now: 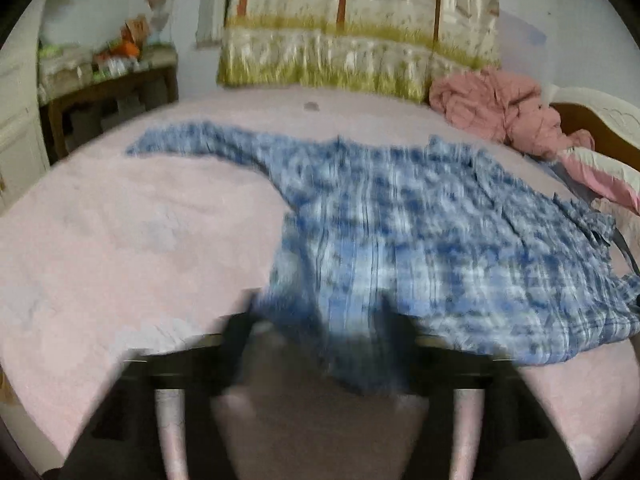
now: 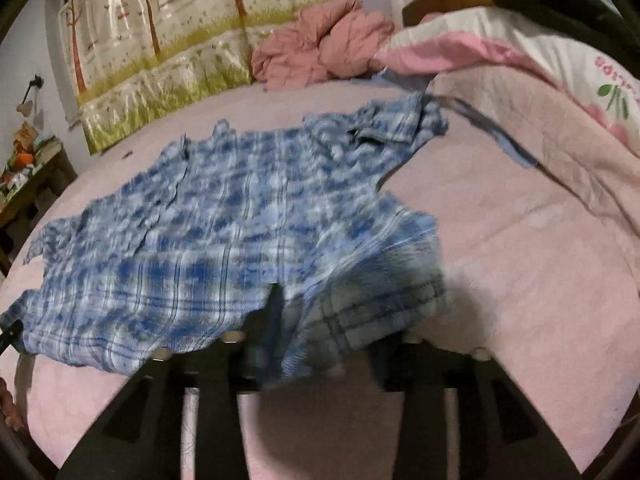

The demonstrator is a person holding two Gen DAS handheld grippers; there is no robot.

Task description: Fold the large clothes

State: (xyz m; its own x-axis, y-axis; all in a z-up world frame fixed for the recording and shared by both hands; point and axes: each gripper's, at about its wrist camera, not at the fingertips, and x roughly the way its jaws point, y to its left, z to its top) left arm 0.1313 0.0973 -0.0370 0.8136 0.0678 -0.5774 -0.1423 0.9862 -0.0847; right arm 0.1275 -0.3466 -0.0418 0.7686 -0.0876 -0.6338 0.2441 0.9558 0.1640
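Nearest the left wrist camera, the left gripper (image 1: pixel 320 332) has its dark fingers spread apart, the blurred hem of the blue-and-white plaid cotton shirt (image 1: pixel 420 232) draped loosely between them, not pinched. In the right wrist view, the right gripper (image 2: pixel 320 336) has its jaws parted too, the shirt's (image 2: pixel 224 240) near edge sagging across the gap; whether any pad touches the cloth is lost to blur. The shirt lies spread flat on the pale pink bedsheet (image 1: pixel 120 240), one sleeve reaching left. Farther back sit a crumpled salmon-pink quilt (image 2: pixel 324 44) and a white-and-pink pillow (image 2: pixel 560 64) bearing unreadable pink lettering. Behind hangs a tree-and-grass patterned curtain (image 1: pixel 360 24).
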